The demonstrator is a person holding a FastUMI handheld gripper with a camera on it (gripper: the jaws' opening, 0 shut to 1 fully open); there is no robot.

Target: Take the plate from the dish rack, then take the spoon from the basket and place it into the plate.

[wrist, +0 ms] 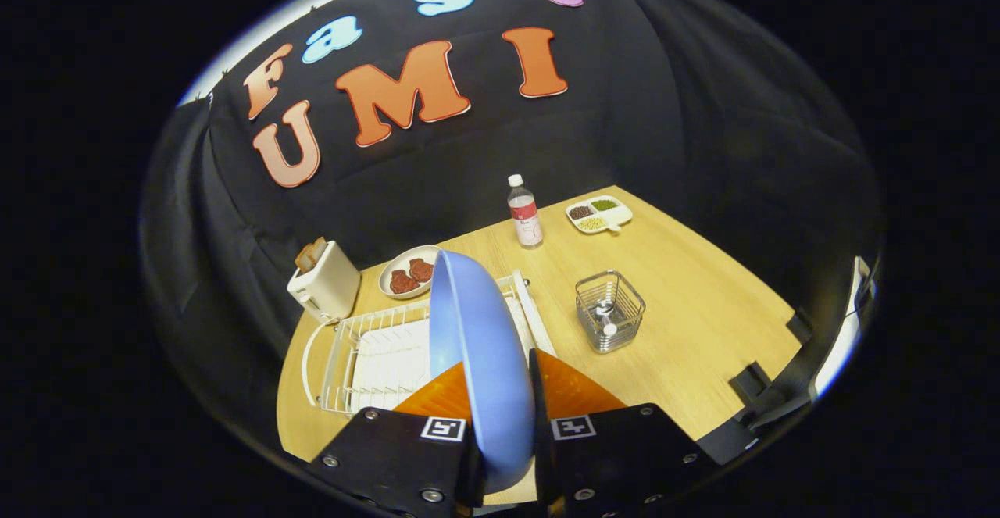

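A light blue plate [476, 346] stands on edge between my two fingers, and my gripper [504, 393] is shut on its rim. The plate is lifted above the white wire dish rack [375, 346], which sits on the wooden table just ahead of the fingers and to their left. Beyond the right finger stands a small wire basket [610, 311] with a spoon [605, 323] upright inside it, white handle end up.
A white toaster [324, 280] with toast stands left of the rack. Behind the rack lies a plate of brown cookies [410, 272]. Farther back are a bottle [525, 221] and a divided snack dish [598, 214]. Bare wooden table [703, 307] spreads right of the basket.
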